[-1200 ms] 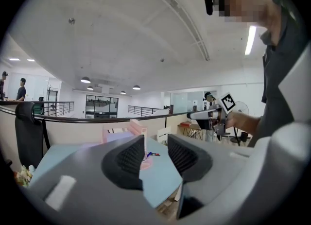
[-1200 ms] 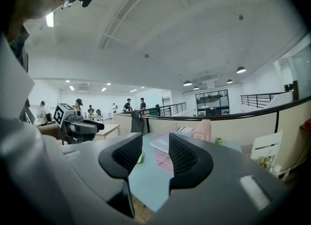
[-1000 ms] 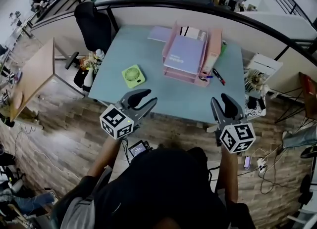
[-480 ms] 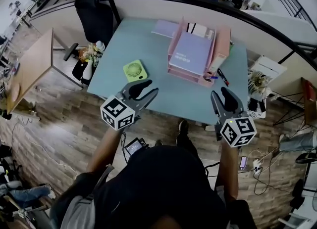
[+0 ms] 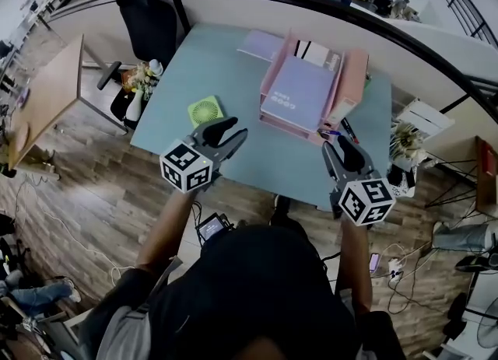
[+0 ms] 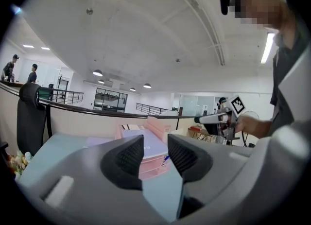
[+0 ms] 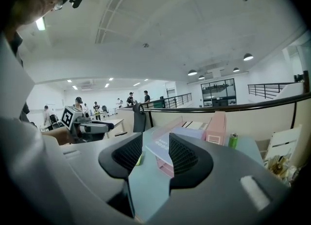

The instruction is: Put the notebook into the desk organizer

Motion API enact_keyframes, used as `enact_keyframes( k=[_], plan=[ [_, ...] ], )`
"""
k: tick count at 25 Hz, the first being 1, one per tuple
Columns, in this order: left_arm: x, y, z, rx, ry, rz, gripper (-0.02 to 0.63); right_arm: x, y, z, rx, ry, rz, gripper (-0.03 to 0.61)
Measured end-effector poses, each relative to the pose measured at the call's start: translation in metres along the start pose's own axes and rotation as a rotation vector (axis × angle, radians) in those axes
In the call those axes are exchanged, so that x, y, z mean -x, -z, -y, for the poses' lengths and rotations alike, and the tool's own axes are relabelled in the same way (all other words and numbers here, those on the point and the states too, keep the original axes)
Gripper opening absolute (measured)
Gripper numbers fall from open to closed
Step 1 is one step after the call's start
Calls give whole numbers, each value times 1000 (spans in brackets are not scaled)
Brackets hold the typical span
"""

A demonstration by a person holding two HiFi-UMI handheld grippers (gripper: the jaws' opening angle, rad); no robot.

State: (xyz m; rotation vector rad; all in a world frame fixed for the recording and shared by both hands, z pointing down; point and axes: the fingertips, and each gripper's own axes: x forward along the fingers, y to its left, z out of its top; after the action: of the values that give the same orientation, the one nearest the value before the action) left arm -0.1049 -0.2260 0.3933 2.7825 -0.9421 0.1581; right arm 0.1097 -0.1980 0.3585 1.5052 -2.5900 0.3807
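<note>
Head view: approach step, nothing gripped yet. Notebook (image 5: 299, 92) lying atop pink organizer (image 5: 350, 71) on surface (image 5: 194, 71), at 2 o'clock from left tongs (image 5: 232, 129) and 11 o'clock from right tongs (image 5: 340, 148).
Left gripper view: tongs slightly spread, empty.
Right gripper view: likewise spread, empty.
Next, probably: advance and pinch a notebook edge.

Green fan (image 5: 205, 110) on teal desk (image 5: 210, 63); black chair (image 5: 146, 20) beside far-left corner.
</note>
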Motion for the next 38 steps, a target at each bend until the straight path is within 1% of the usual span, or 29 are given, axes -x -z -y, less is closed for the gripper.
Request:
enact_keyframes(
  k=[3,11,18,26,29,31,35,38],
  plan=[
    [-19,6,-12,21,-9,-11,163,-15,9,12,-23,-7,-28,166],
    [-63,33,-45,109,-29,-65,169,-52,38,42,-107,-13,-102,166],
    [-94,64,-72,196,-59,-113,176,-80,71,62,-198,-13,-158,166],
    [-117,84,-85,266,-75,-137,202,-101,101,79,-289,-12,-205,167],
    [-125,87,-88,309,-73,-131,210,-109,107,82,-326,-30,-209,167],
    [-130,90,-89,335,-70,-130,221,-114,111,82,-352,-48,-210,192],
    [-140,96,-92,380,-71,-135,248,-124,118,83,-388,-63,-218,196],
    [-147,101,-94,408,-70,-145,255,-130,124,83,-414,-71,-231,198]
  ],
)
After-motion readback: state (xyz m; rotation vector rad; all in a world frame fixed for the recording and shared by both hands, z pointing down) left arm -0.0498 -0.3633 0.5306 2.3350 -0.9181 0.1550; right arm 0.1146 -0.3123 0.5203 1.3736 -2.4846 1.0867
